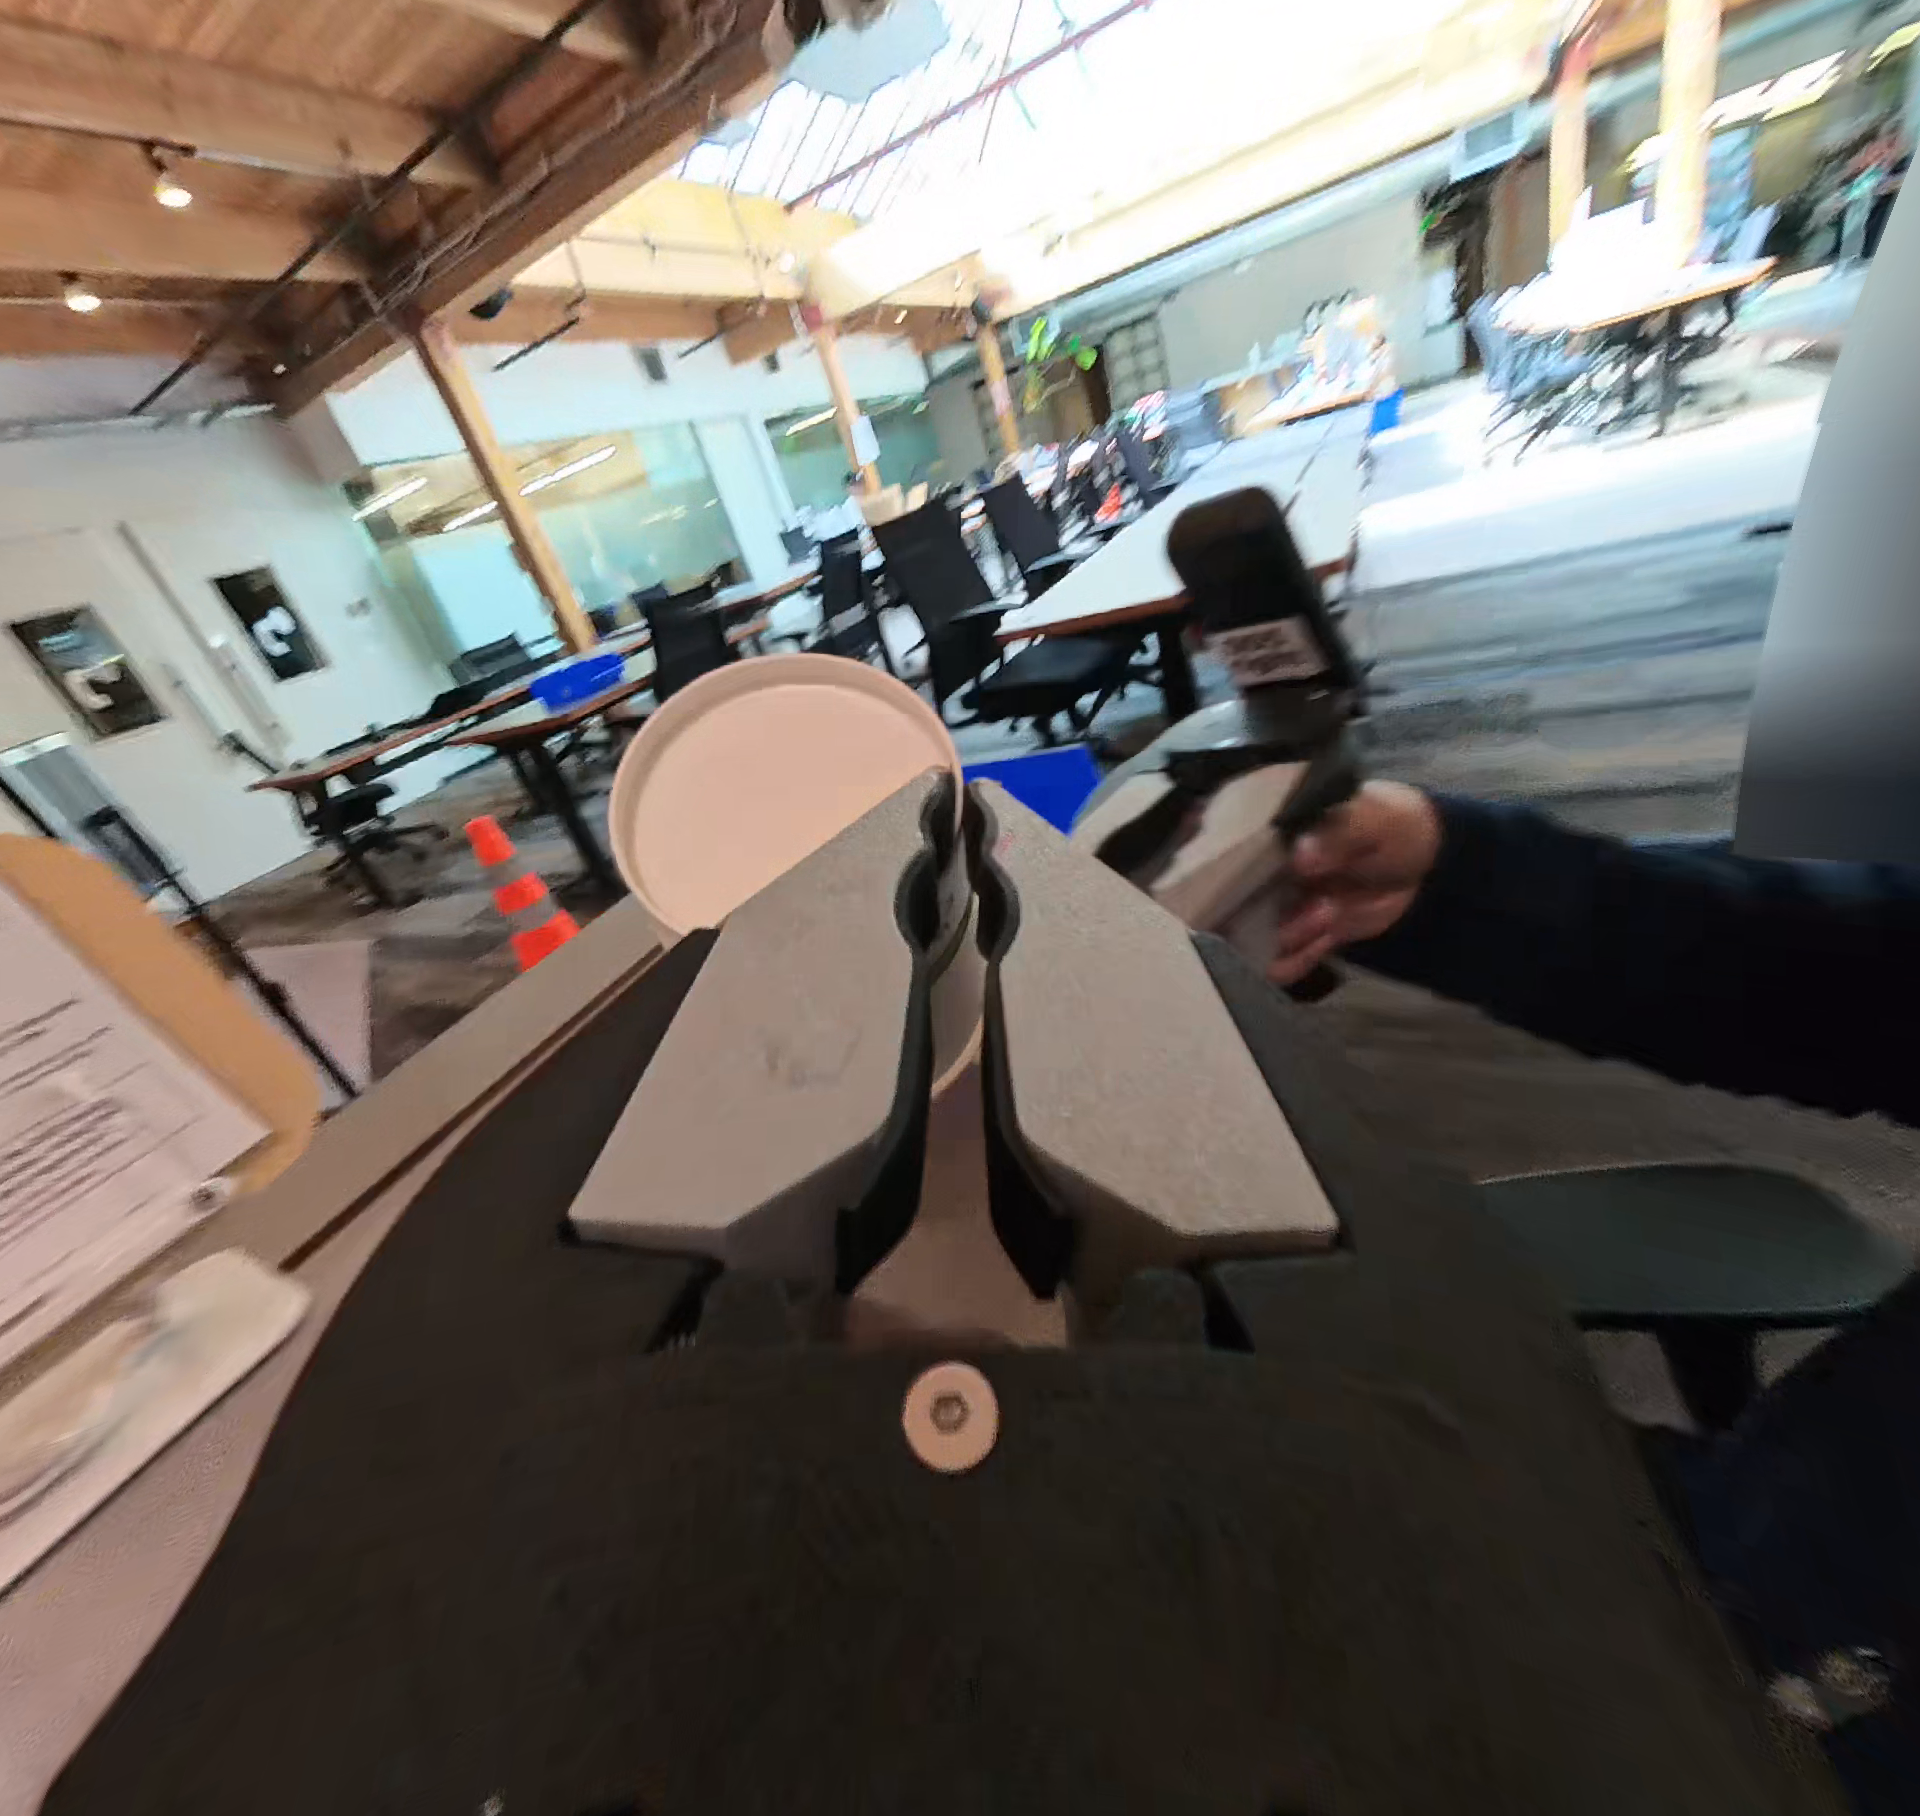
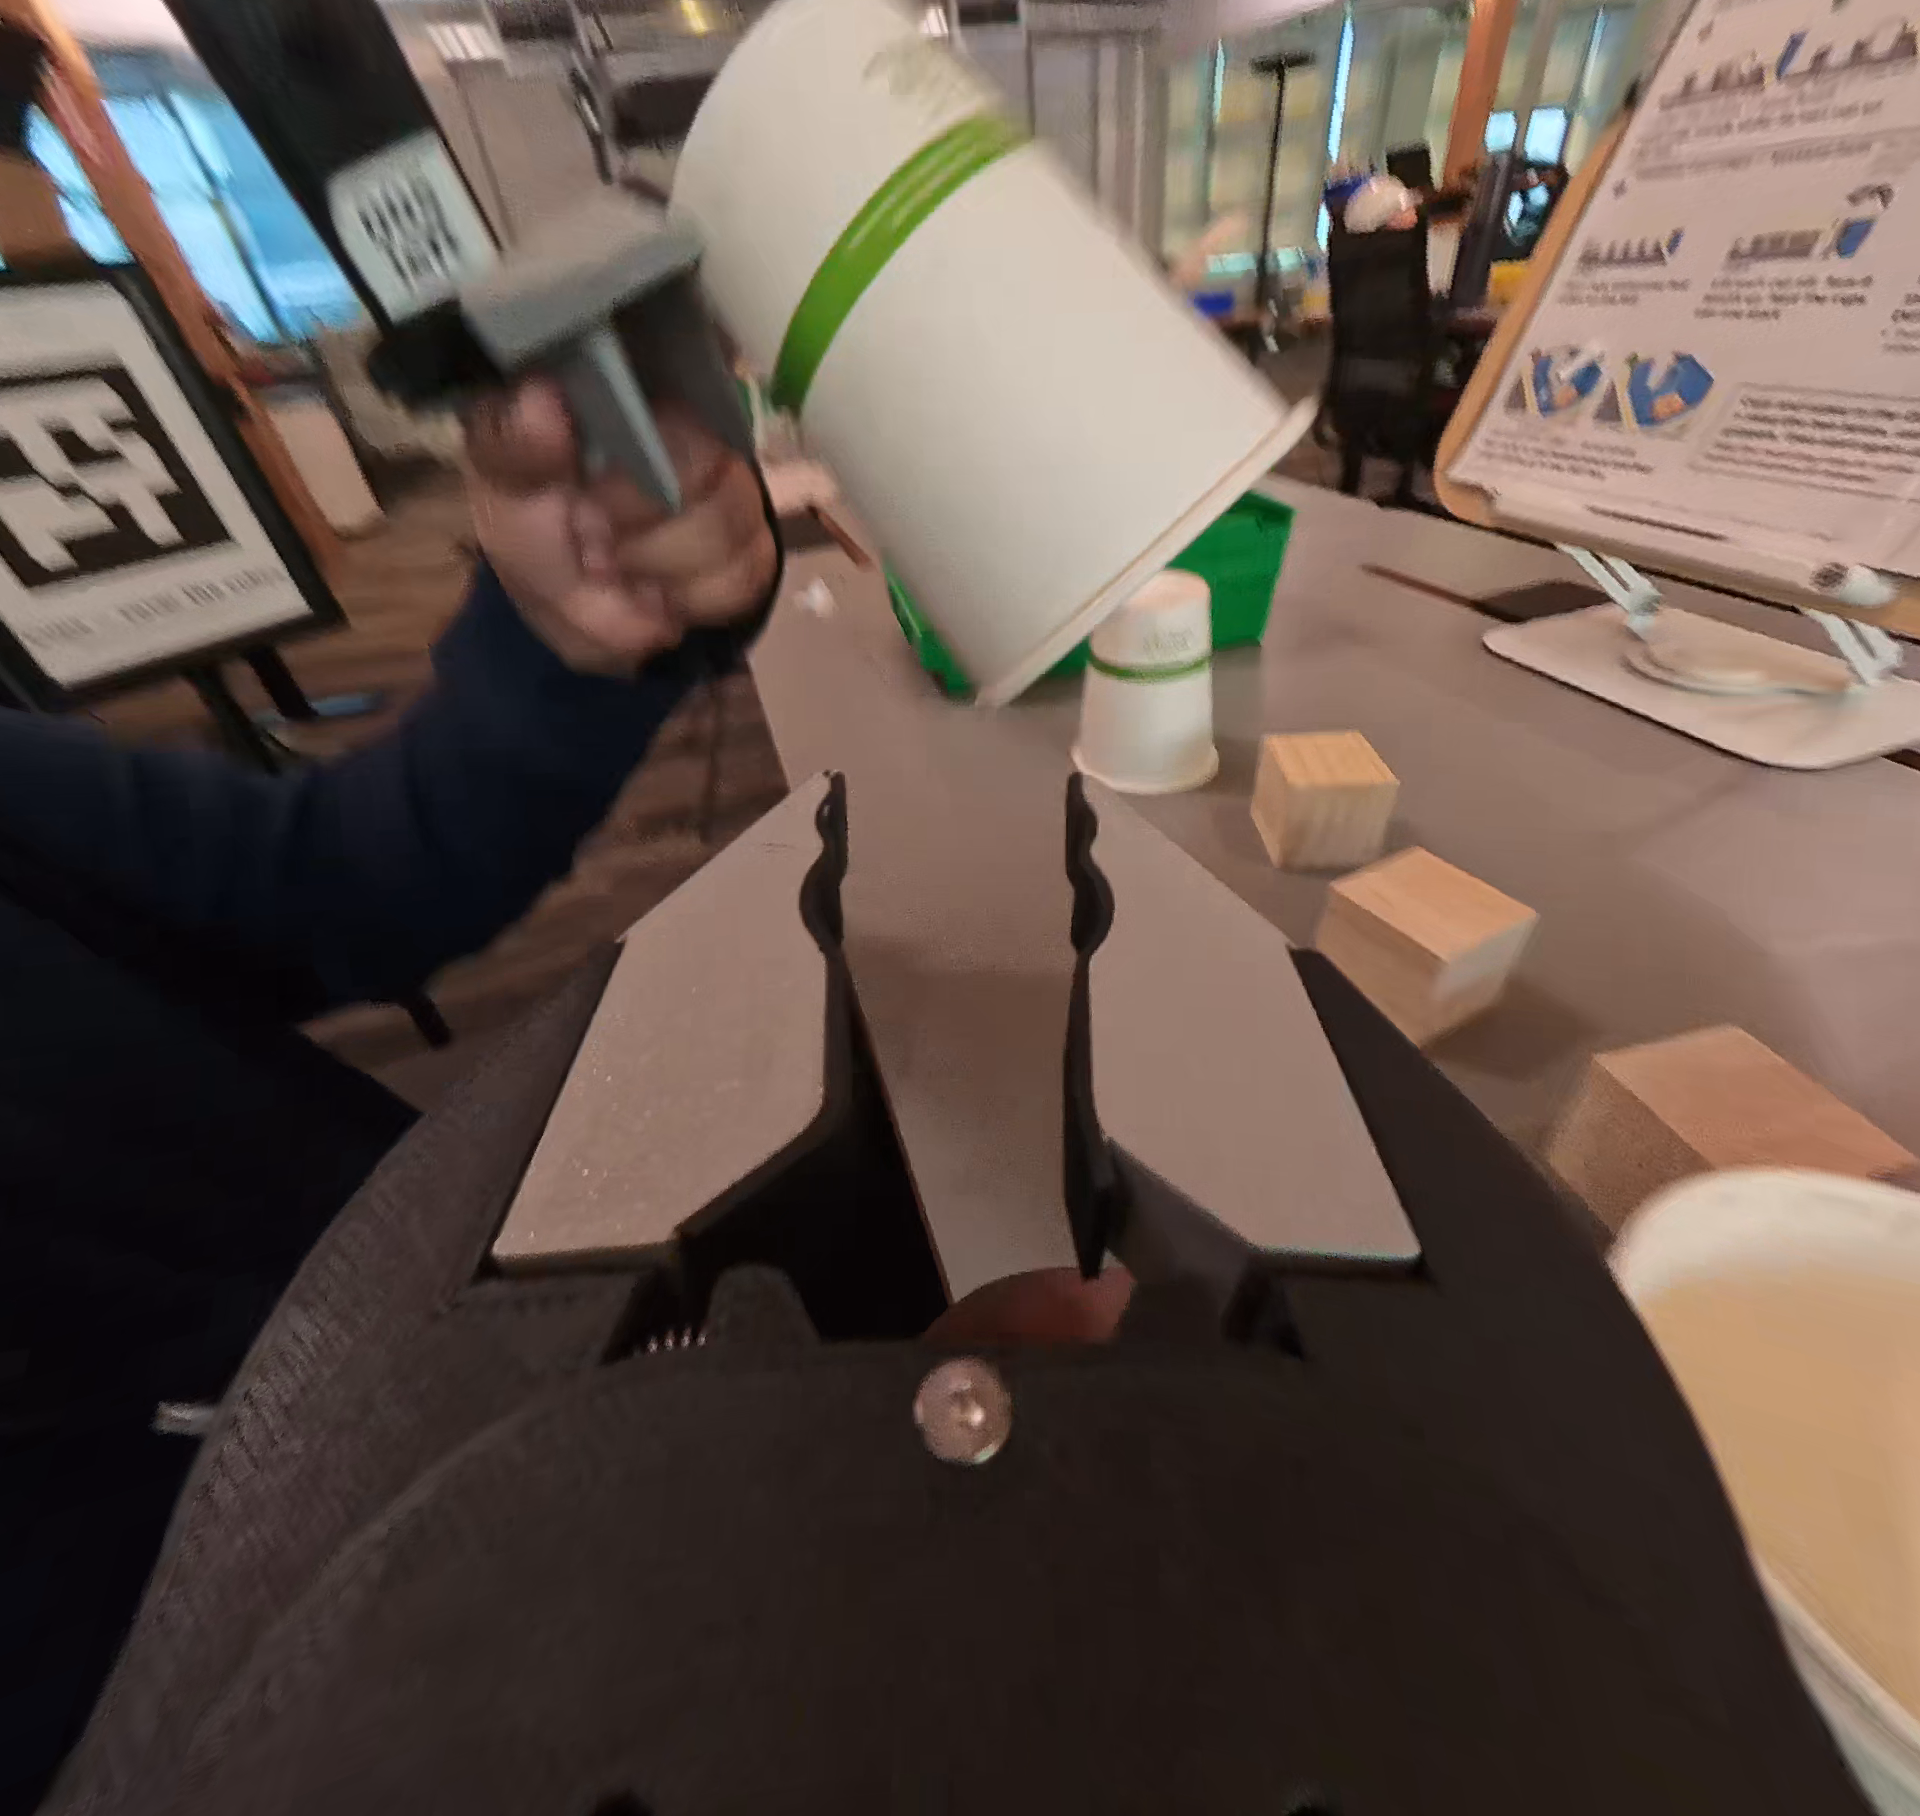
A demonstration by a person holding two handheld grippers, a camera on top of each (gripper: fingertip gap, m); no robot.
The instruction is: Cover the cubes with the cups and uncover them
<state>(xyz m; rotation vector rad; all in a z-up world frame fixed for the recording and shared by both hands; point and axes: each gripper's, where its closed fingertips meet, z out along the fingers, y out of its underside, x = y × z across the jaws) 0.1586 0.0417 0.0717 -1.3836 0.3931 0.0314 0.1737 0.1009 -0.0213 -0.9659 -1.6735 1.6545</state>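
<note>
Nearest the right wrist camera, a cup point(image 2: 1787, 1454) sat mouth-up at the lower right, cropped by the frame. Beyond it three wooden cubes point(image 2: 1423, 925) lay bare in a row on the grey table point(image 2: 1621, 831), and past the farthest cube a small cup point(image 2: 1148, 696) stood upside down; whether it hid a cube could not be told. The right gripper point(image 2: 951, 800) hung over the table short of the cubes, its jaws well apart with nothing between them. The left gripper point(image 1: 961, 831) had its jaws shut on the wall of a white cup point(image 2: 977, 332) with a green band, pinching the thin paper so that one finger lay inside the mouth and one outside. That cup was held tilted in the air, up and to the left of the cubes, mouth pointing down toward the table. Judging from this, the main risk lay in the pinch: a grip on one paper wall could let the cup swing or slip, or crease the rim. Lowered while still tilted, its rim could catch a cube's top edge and push the cube along, or tip the cup instead of seating it. The blur suggested quick motion, which would make aiming harder, and a wide swing could knock the small cup.
</note>
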